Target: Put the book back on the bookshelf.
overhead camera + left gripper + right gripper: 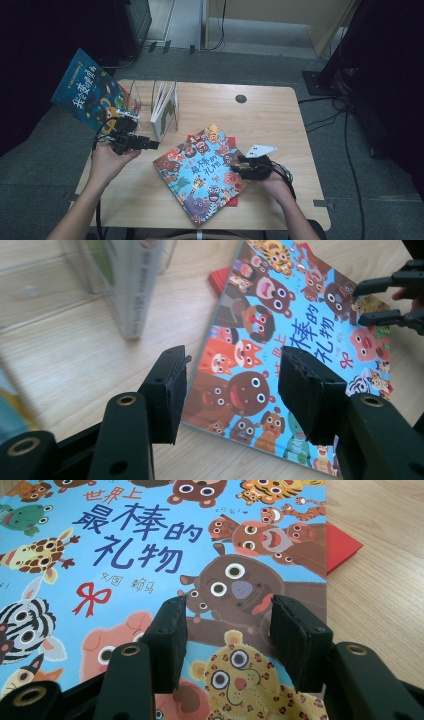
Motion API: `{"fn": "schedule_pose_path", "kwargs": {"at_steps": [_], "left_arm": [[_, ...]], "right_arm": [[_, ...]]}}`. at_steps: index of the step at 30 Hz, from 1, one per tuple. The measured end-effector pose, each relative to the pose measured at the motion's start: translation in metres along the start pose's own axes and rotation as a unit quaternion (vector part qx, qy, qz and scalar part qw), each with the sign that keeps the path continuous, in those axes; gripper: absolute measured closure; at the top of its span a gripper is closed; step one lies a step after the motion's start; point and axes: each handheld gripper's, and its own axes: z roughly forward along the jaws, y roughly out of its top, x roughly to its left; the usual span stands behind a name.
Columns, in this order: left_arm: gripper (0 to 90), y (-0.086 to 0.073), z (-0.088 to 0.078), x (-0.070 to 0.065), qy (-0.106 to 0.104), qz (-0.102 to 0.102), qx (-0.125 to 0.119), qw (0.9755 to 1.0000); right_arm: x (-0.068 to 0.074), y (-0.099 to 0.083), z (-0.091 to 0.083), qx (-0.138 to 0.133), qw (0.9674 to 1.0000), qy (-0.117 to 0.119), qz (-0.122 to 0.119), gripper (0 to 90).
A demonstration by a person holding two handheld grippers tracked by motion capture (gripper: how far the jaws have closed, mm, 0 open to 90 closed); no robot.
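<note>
Two forearms come in from the bottom of the high view, each hand carrying a gripper over the wooden desk (280,107). Between them lies the animal picture book (202,170), flat and turned at a slant near the middle of the desk, its bright blue cover crowded with cartoon animals and Chinese lettering. A red book (235,200) lies under it, with corners poking out at the far edge and the near right edge.

At the book's right side, the right gripper (243,166) rests with its jaws reaching in over the cover. In the right gripper view the jaws (227,630) stand moderately wide, hovering low above the brown bear and the spotted leopard; nothing is clamped between them, and whether the pads touch the cover cannot be told.

To the left of the book, the left gripper (150,145) points toward it. In the left gripper view its jaws (232,390) are likewise about half open and empty, held above the bare wood just short of the book's near corner, with the right gripper's jaws visible at the far edge of the cover.

Behind the left hand a clear acrylic stand (145,102) holds upright books (165,110), and a dark blue book (90,90) leans beyond the desk's left rear corner
</note>
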Motion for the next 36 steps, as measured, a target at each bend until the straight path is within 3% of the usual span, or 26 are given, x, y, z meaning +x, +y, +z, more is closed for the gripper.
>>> {"fn": "schedule_pose_path", "kwargs": {"at_steps": [7, 13, 21, 26, 29, 36], "left_arm": [[45.5, -0.011, 0.019, -0.008, 0.008, 0.015, 0.009, 0.9998], [44.9, -0.019, 0.033, -0.015, 0.003, 0.027, -0.005, 0.9996], [44.4, -0.030, 0.060, -0.021, -0.010, 0.031, 0.008, 0.9994], [44.0, -0.032, 0.072, -0.025, -0.008, 0.048, 0.017, 0.9987], [44.2, -0.035, 0.078, -0.025, -0.018, 0.040, 0.018, 0.9989], [45.9, -0.037, 0.082, -0.023, -0.010, 0.044, 0.019, 0.9988]], "right_arm": [[0.000, 0.000, 0.000, 0.000, 1.0000, -0.001, 0.001, 49.2], [0.000, 0.000, 0.000, 0.000, 1.0000, -0.001, 0.001, 49.2], [0.001, 0.000, 0.000, -0.001, 1.0000, -0.001, 0.005, 49.3], [0.001, -0.001, 0.000, -0.005, 1.0000, -0.002, 0.003, 49.4], [0.001, -0.001, 0.000, -0.006, 1.0000, -0.003, 0.003, 49.4], [0.002, -0.003, -0.001, -0.007, 1.0000, -0.003, 0.006, 49.5]]}}
